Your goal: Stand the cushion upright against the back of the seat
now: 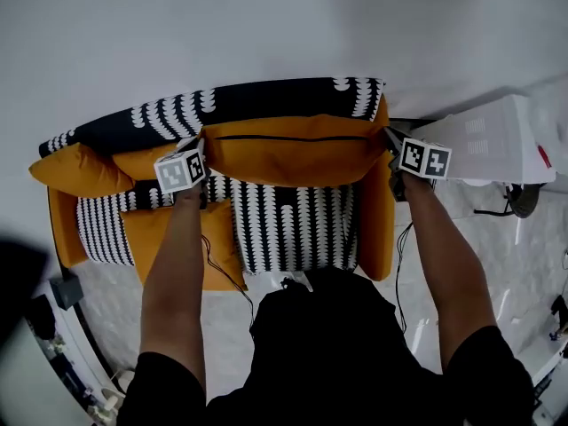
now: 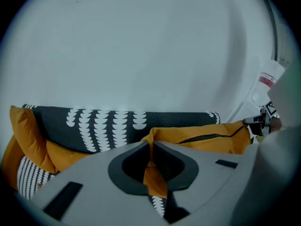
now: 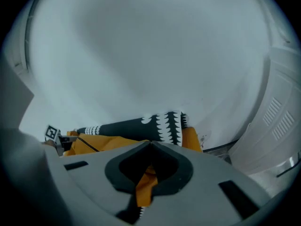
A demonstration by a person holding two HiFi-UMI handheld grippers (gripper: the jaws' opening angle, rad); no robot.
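An orange cushion (image 1: 293, 153) with a black zip line along its top is held up across the sofa, in front of the black-and-white patterned backrest (image 1: 257, 102). My left gripper (image 1: 197, 162) is shut on the cushion's left corner, with orange fabric (image 2: 153, 175) pinched between its jaws. My right gripper (image 1: 397, 153) is shut on the right corner, where orange cloth (image 3: 146, 185) shows in its jaws. The cushion (image 2: 207, 138) stretches between both grippers. The striped seat (image 1: 284, 224) lies below it.
Other orange cushions (image 1: 75, 169) sit at the sofa's left end, and one lies flat (image 1: 173, 233) on the seat by my left arm. An orange armrest (image 1: 377, 220) flanks the right. A white appliance (image 1: 497, 140) stands right of the sofa. A pale wall rises behind.
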